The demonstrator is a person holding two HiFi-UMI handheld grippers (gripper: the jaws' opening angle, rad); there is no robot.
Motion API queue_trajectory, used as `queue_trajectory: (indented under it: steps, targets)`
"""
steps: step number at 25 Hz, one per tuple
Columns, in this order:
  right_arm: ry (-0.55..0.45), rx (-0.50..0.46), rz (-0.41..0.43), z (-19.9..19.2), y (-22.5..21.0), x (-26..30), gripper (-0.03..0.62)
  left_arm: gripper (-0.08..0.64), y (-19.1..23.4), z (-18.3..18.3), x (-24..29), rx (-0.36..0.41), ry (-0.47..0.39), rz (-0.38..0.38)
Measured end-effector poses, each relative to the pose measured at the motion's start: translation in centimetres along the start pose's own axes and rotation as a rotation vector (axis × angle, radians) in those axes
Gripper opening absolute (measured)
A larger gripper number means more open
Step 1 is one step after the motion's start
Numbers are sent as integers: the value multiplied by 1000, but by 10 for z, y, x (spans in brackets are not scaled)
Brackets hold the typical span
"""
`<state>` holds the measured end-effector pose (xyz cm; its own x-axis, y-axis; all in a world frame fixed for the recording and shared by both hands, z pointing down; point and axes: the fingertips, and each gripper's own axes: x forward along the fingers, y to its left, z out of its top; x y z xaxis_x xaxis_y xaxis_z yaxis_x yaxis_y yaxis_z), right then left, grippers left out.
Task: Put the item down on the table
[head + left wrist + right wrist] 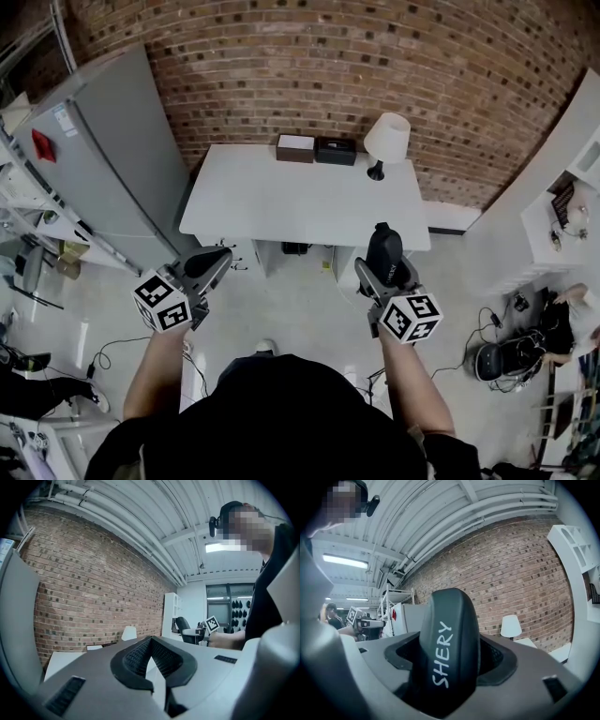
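Table ahead; right tool holds case (black).

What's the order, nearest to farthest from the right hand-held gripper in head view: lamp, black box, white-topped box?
From the right hand-held gripper, shut on a black case:
1. Lamp, table right rear, straight ahead.
2. Black box, just left of the lamp.
3. White-topped box, farther left.

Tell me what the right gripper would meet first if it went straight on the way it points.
Probably the brick wall: the right gripper, jaws clamped on the dark case, aims level over the white table, with the lamp off to the right of its line. Depth is unclear.
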<state>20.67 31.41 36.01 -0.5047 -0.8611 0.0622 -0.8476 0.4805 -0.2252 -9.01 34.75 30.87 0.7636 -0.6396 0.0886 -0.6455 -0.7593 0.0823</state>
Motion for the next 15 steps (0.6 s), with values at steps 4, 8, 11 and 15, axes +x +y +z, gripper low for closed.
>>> queue_trajectory:
  steps: [4,8,11,15]
  targets:
    - [7,7,1,-3,-2,5,359,14,1,-1,6,-16,11,4]
    - [14,10,-7,-6,-5,11,359,14,8,-9,13,-23,22,-14]
    - [20,11,-14,-9,-5,18,359,14,16,-12,17,-25,19,-27]
    - [30,7,-23,-11,-4,32,359,14,33,-16,21,-33,13,-42]
